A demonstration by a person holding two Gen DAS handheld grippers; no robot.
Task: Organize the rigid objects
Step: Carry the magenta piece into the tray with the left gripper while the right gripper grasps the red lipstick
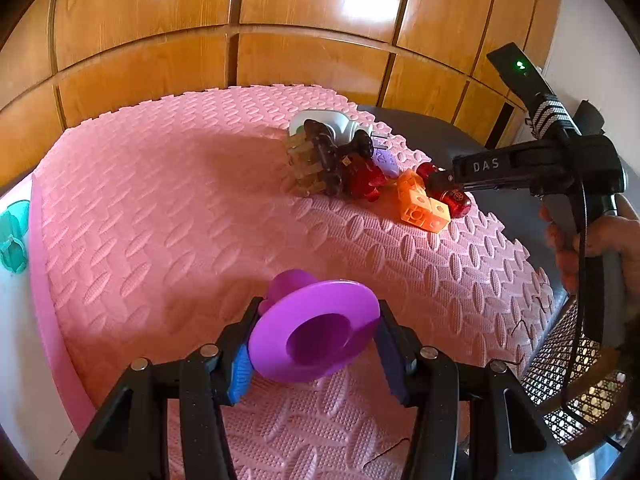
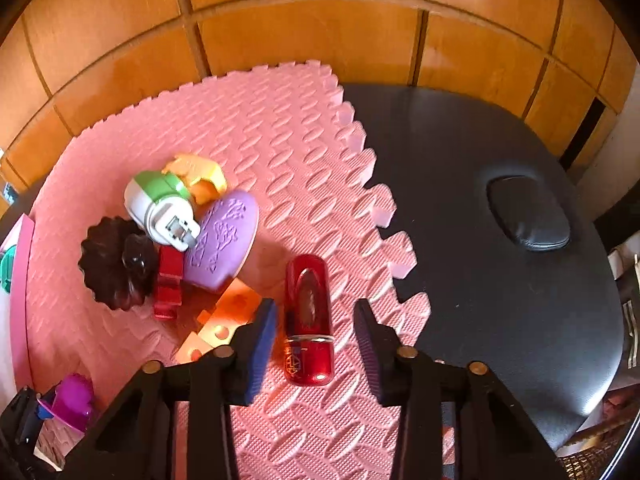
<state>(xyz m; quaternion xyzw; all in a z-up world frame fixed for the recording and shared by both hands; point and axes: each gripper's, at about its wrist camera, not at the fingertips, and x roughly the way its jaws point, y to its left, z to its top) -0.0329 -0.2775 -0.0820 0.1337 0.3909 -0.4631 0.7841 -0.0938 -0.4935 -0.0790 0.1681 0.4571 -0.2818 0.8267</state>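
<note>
Red lipstick case [image 2: 309, 320] on pink mat's [image 2: 280, 140] near right edge, straddled by right gripper [image 2: 316, 328], pads not yet pressing; purple hat-shaped toy [image 1: 316, 336] clamped in left gripper [image 1: 314, 344], presumably for sorting.

Both tongs are black with blue pads [image 1: 239, 372], brass-coloured screws, and white "DAS" lettering [image 1: 486, 165] on one.

Both views bright, warm-toned; strong white glare patches on the glossy wooden panels [image 1: 320, 4] at top; soft shadow falls left of the toy pile [image 1: 328, 160] across the pink foam mat [image 1: 160, 200]; heavy fisheye bending of panel seams, dark vignette in the corners (both wrists); slight softness throughout, near fingers [image 2: 260, 344] mildly blurred.
</note>
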